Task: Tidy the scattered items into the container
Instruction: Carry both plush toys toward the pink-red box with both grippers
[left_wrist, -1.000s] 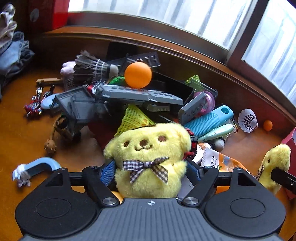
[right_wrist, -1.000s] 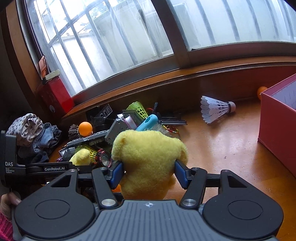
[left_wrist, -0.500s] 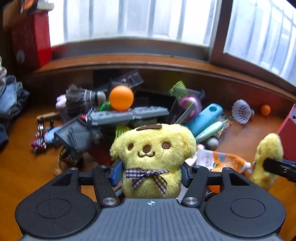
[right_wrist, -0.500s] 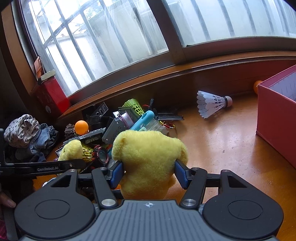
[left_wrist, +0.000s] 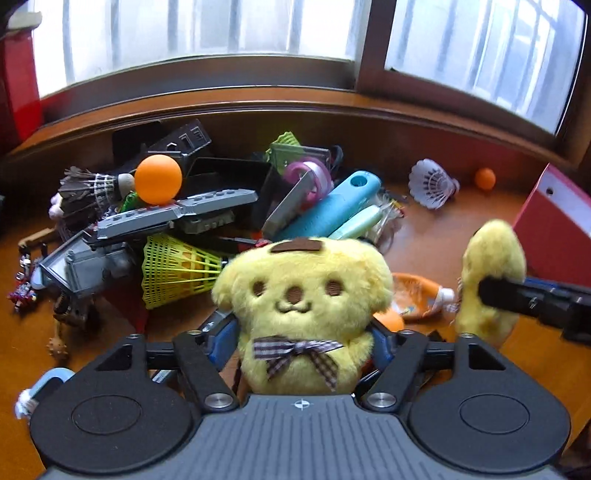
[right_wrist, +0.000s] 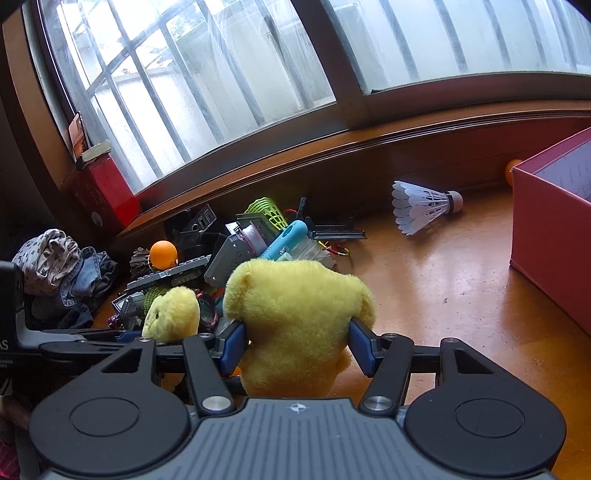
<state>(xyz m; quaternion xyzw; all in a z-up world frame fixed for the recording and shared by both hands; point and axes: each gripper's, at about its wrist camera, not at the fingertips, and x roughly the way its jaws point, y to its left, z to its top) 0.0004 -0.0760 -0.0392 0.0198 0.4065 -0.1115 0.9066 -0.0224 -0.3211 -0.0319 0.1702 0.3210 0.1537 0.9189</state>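
Plush toys: bow-tie plush (left_wrist: 299, 314) sits between left gripper (left_wrist: 301, 343) jaws, now opening, contact unclear. Right gripper (right_wrist: 295, 345) clamps second plush (right_wrist: 295, 325); next carry to red box (right_wrist: 554, 236) at its right.

The red box (right_wrist: 554, 236) runs off the right edge, so its inside stays unseen. The plush toy (left_wrist: 303, 314) hides the left jaws' pads; contact is perhaps lost. Small bits (left_wrist: 22, 291) at the pile's left edge are too tiny to name.
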